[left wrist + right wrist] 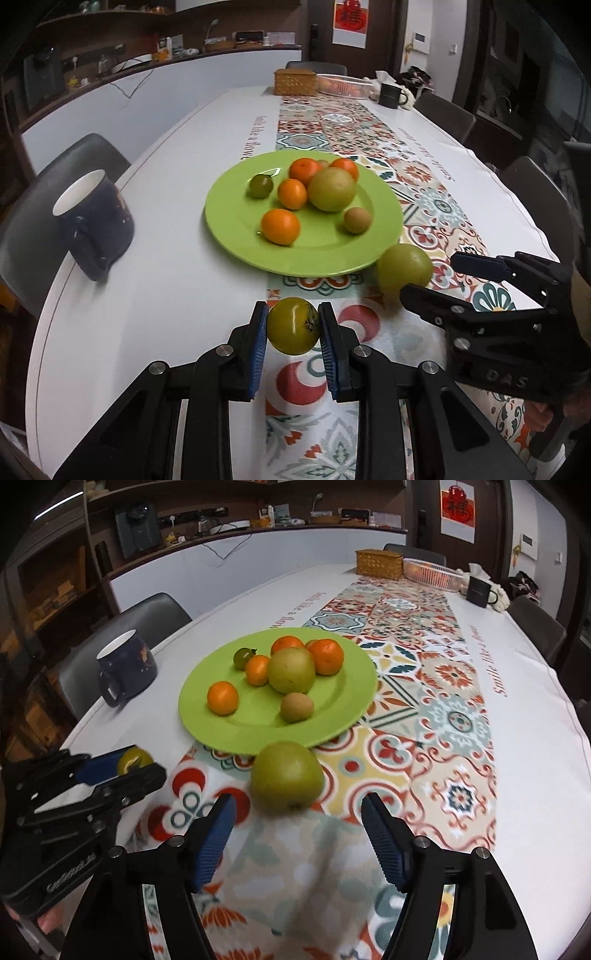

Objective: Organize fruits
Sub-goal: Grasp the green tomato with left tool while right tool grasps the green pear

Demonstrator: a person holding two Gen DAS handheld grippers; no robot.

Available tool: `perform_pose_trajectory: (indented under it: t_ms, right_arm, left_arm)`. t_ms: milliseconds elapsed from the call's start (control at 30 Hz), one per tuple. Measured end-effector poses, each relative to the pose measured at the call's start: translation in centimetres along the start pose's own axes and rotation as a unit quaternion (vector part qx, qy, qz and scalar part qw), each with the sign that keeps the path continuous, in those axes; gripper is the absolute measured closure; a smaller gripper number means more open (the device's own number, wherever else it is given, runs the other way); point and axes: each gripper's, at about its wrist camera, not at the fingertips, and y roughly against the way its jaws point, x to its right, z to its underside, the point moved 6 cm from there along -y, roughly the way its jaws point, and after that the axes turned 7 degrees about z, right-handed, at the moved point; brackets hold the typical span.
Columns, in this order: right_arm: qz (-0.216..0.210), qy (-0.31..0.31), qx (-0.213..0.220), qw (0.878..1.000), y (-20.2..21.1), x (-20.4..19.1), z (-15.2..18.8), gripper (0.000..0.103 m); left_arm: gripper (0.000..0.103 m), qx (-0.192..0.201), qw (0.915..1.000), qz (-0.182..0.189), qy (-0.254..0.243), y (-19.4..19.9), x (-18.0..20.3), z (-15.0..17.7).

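Over by the worktop's left edge stands a dark blue mug [96, 221], white inside, its handle toward the near end. Next along, the left gripper [293, 328] has its jaws closed on a small green tomato [293, 325], lifted just above the patterned runner [424, 195] near the worktop's near edge. Its own camera shows the blue pads pressing both sides of the fruit and the dark stem scar; the right wrist view catches only a sliver of that tomato [133, 760] behind the gripper's fingers.

Beyond it, the green plate [236, 236] sits half on the runner, carrying four oranges, a small dark-green tomato [260, 185], a big green fruit [331, 189] and a brown kiwi [357, 220].

Just off the plate's near-right rim a large green apple [287, 776] rests on the runner. The right gripper [299, 840] hovers close behind it, jaws wide and touching nothing.

At the far end stand a wicker box [379, 563], a white basket [432, 572] and a black mug [478, 589].
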Motion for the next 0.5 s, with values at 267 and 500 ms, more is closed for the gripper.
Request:
perform_pose_trajectory:
  t_ms: [267, 500]
  right_arm:
    - [0.01, 0.012, -0.02, 1.0, -2.1, -0.6, -0.7, 0.032]
    - [0.006, 0.012, -0.034, 0.999, -2.8, -0.7, -0.5, 0.044]
  left_arm:
    - [0.076, -0.005, 1.0, -0.003, 0.004, -0.9, -0.7, -0.6]
    - [0.076, -0.01, 0.9999, -0.005, 0.007, -1.4, -0.9, -0.7]
